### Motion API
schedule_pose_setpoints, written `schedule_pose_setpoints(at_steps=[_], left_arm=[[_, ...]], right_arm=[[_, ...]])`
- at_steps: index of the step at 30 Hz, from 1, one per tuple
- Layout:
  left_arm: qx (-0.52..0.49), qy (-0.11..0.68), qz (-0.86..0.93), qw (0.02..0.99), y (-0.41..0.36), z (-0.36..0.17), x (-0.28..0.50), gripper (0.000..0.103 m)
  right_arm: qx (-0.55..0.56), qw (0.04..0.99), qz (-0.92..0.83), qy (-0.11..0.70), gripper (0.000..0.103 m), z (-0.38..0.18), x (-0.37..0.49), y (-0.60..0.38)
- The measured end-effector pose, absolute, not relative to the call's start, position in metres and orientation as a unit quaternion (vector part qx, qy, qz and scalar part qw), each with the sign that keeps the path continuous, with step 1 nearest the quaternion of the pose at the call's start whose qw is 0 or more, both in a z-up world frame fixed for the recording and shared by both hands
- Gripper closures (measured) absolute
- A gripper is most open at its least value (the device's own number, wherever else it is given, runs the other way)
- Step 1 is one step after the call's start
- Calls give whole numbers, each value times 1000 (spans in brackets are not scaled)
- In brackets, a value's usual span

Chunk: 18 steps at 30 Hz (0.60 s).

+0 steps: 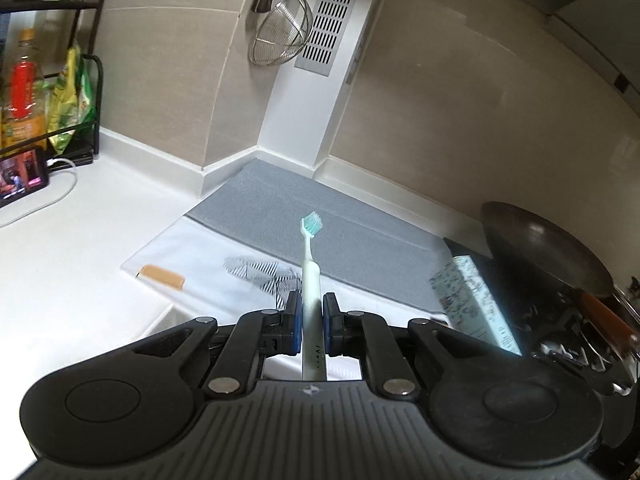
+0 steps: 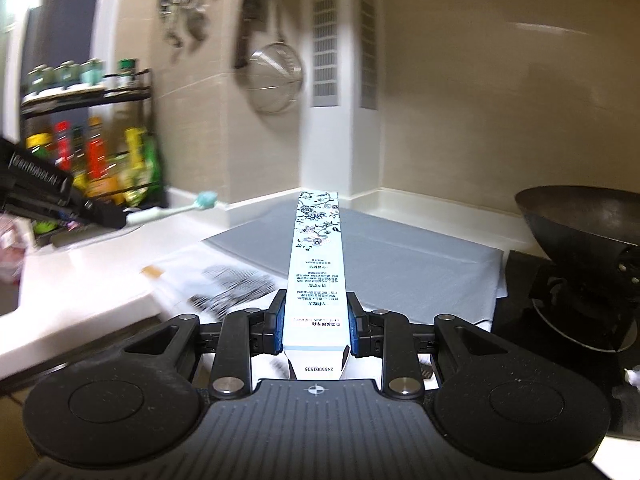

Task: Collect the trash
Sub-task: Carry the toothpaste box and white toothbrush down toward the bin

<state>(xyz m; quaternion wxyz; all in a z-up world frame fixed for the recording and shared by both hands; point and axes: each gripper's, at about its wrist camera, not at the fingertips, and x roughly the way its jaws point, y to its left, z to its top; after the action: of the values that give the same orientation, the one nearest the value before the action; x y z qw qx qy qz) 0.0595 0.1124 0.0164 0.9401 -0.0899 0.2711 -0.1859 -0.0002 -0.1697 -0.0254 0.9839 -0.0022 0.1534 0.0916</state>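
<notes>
My left gripper (image 1: 311, 304) is shut on a pale green toothbrush (image 1: 309, 264), held above the counter with its teal bristle head pointing away. My right gripper (image 2: 316, 304) is shut on a long light-blue flowered carton (image 2: 317, 256) that points forward over the grey mat. The carton also shows at the right of the left wrist view (image 1: 476, 304). The left gripper with the toothbrush (image 2: 168, 213) shows at the left of the right wrist view. A small orange-brown piece (image 1: 162, 276) lies on the white printed sheet (image 1: 224, 256).
A grey mat (image 1: 320, 204) lies in the counter corner. A dark wok (image 1: 548, 248) stands on the stove at right. A black rack with bottles (image 1: 44, 80) and a phone (image 1: 22, 178) stand at left. A strainer (image 1: 282, 32) hangs on the wall.
</notes>
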Motion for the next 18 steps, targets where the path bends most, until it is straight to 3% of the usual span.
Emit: schedule_pose_setpoints(at_steps=[11, 18], left_arm=[[-79, 309, -204, 926, 127, -15, -24, 93], [-61, 357, -215, 907, 119, -59, -46, 93]], right_arm=[[-39, 966, 165, 196, 73, -48, -63, -134], [-45, 947, 175, 267, 73, -86, -70, -122]])
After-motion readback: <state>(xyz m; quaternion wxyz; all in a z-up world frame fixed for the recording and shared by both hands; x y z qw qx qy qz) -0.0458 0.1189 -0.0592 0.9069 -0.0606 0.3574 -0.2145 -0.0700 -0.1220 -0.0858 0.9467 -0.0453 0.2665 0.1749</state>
